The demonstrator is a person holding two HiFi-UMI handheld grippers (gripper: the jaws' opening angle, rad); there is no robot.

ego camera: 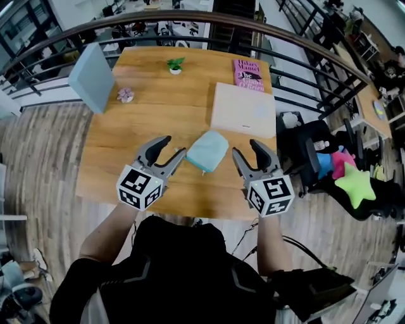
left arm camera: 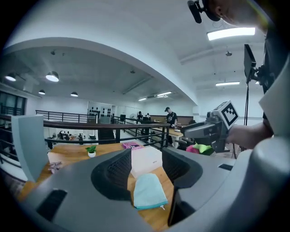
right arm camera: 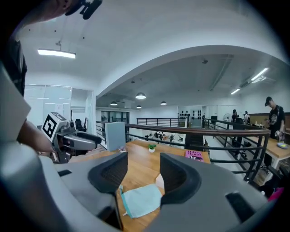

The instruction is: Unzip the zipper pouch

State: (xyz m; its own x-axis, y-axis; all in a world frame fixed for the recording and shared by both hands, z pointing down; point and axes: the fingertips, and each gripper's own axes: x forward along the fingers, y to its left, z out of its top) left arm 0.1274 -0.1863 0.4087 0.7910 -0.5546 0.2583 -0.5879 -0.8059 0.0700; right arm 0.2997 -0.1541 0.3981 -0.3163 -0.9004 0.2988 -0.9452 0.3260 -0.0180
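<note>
A light teal zipper pouch (ego camera: 207, 151) lies flat on the wooden table (ego camera: 152, 120), its zipper edge and small pull toward the near side. In the left gripper view the pouch (left arm camera: 148, 191) shows between the jaws, farther out on the table. The right gripper view has the pouch (right arm camera: 140, 200) low between its jaws too. My left gripper (ego camera: 172, 151) hovers open just left of the pouch. On the pouch's right side my right gripper (ego camera: 248, 154) is open as well. Neither touches the pouch.
A white box (ego camera: 243, 109) lies just behind the pouch, a pink book (ego camera: 248, 74) beyond it. A small potted plant (ego camera: 175, 64), a pink trinket (ego camera: 126, 95) and an upright grey-blue panel (ego camera: 93, 77) stand farther back. A black railing (ego camera: 209, 18) runs behind the table.
</note>
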